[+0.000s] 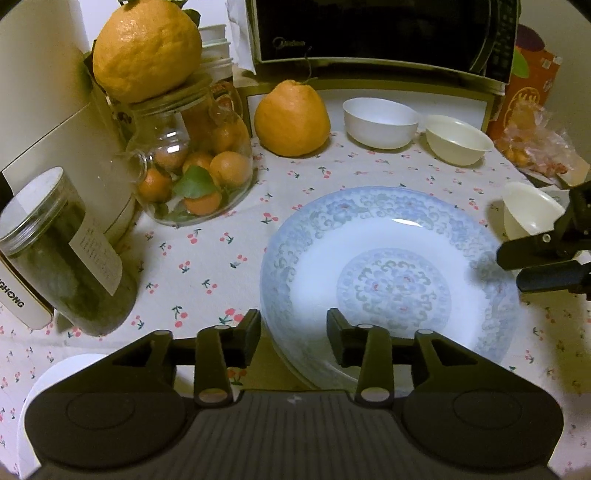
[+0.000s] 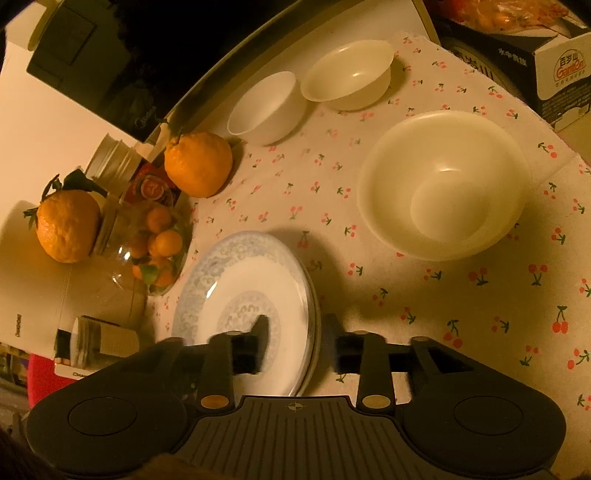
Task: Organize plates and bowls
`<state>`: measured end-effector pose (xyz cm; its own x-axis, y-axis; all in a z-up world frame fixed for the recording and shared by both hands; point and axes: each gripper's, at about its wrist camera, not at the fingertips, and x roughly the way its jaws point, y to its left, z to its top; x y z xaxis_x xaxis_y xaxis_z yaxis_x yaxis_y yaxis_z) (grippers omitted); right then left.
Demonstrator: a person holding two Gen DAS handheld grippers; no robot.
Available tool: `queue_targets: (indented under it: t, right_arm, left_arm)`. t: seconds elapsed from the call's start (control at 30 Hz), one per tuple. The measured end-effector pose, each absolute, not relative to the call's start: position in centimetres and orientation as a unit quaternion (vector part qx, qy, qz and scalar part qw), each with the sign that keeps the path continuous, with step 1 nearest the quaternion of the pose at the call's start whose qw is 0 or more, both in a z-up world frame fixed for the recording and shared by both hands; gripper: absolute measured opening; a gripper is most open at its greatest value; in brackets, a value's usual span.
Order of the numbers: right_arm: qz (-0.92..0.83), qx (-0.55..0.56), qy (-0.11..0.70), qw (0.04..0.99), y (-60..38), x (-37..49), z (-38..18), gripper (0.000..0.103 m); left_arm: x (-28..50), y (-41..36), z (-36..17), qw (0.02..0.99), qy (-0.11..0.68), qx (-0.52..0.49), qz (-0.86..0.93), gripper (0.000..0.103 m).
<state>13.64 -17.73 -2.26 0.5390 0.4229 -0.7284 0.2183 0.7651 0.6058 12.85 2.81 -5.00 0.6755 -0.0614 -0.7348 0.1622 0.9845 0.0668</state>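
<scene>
Here, a black microwave (image 1: 380,33) backs a cherry-print tablecloth (image 1: 207,258), where a glass jar of small oranges (image 1: 192,173) crowds the left edge. At centre sits a stack of round blue-patterned porcelain plates (image 1: 391,273), glossy and shallow. Three plain white bowls (image 2: 443,184) stand beyond. The left gripper (image 1: 293,332) and right gripper (image 2: 295,336) straddle opposite rims, jaws apart, not pressing.

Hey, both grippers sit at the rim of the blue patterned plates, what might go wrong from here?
1. The blue-patterned white plates are stacked unevenly; a nudge from the left gripper or right gripper might slide the top one off.
2. The glass jar of small oranges, topped by a large orange, stands close; a pushed plate may hit it.
</scene>
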Motion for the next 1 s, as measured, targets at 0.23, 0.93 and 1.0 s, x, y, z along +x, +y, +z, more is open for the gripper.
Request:
queue_targets:
  t: [0.23, 0.93, 1.0]
  right_arm:
    - [0.064, 0.334, 0.473, 0.813, -17.9, 12.9, -1.6, 0.065]
    - [0.061, 0.289, 0.478, 0.827, -16.9, 9.8, -0.1, 0.089]
    - [0.064, 0.281, 0.480, 0.828, -16.5, 9.4, 0.1, 0.090]
  left_arm:
    - [12.5, 2.9, -4.3, 0.904, 0.417, 0.051, -0.073, 0.072]
    - [9.5, 4.6, -2.1, 0.884, 0.456, 0.037, -0.099, 0.101]
    - [9.3, 5.2, -2.0, 0.882, 0.459, 0.034, -0.098, 0.101]
